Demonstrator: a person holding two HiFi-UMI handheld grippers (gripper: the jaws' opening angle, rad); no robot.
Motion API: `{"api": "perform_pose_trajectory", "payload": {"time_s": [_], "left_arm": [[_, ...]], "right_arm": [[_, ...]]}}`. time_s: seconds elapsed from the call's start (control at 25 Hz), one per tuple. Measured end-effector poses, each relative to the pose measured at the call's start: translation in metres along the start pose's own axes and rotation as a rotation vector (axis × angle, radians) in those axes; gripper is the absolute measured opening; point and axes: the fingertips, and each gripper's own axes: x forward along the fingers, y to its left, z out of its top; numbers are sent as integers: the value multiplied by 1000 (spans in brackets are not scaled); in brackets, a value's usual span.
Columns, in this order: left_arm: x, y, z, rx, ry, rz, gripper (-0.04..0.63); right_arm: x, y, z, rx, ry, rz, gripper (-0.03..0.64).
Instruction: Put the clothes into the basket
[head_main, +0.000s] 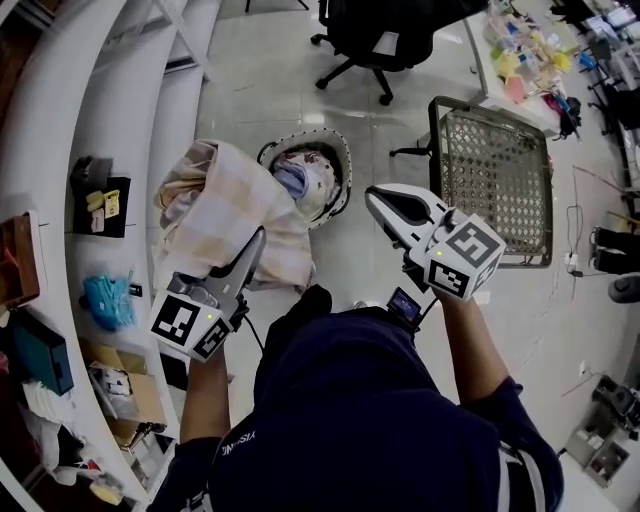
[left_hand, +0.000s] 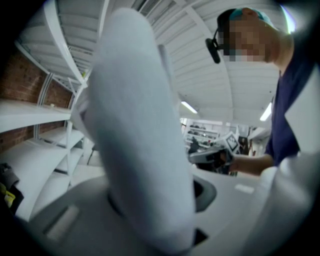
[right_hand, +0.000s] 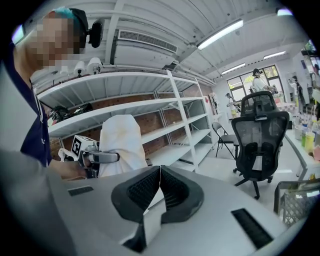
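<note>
Laundry duty from where I'm standing: the left gripper (head_main: 256, 243) has its jaws clamped on a pale checked garment (head_main: 225, 200), which bunches up and drapes over the front of the tool. In the left gripper view the cloth fills almost everything. The grip looks to be on a thick fold, probably so the whole bundle comes along in one piece instead of trailing on the floor. The round basket (head_main: 341, 152) sits on the floor just beside the hanging cloth, already with some clothes inside, so I'd guess this piece only needs carrying over the rim and letting go. The right gripper (head_main: 378, 198) has its jaws pressed together with nothing between them. It's held out past the basket's other side, away from the drop. A mesh crate (head_main: 495, 170) stands further right and white shelving (head_main: 110, 90) runs along the left, neither in play.
</note>
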Motion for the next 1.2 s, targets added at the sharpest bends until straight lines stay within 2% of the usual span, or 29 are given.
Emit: {"api": "perform_pose_trajectory", "payload": {"time_s": [0.28, 0.6, 0.96, 1.2], "left_arm": [[9, 38, 8, 10, 7, -29, 129], [19, 56, 7, -4, 12, -46, 129], [32, 73, -4, -27, 38, -35, 127], [45, 81, -10, -39, 60, 6, 127]], "right_arm": [[29, -8, 10, 4, 7, -29, 8], [50, -13, 20, -5, 19, -42, 8], [73, -25, 18, 10, 38, -25, 8], [91, -45, 11, 37, 71, 10, 8]]}}
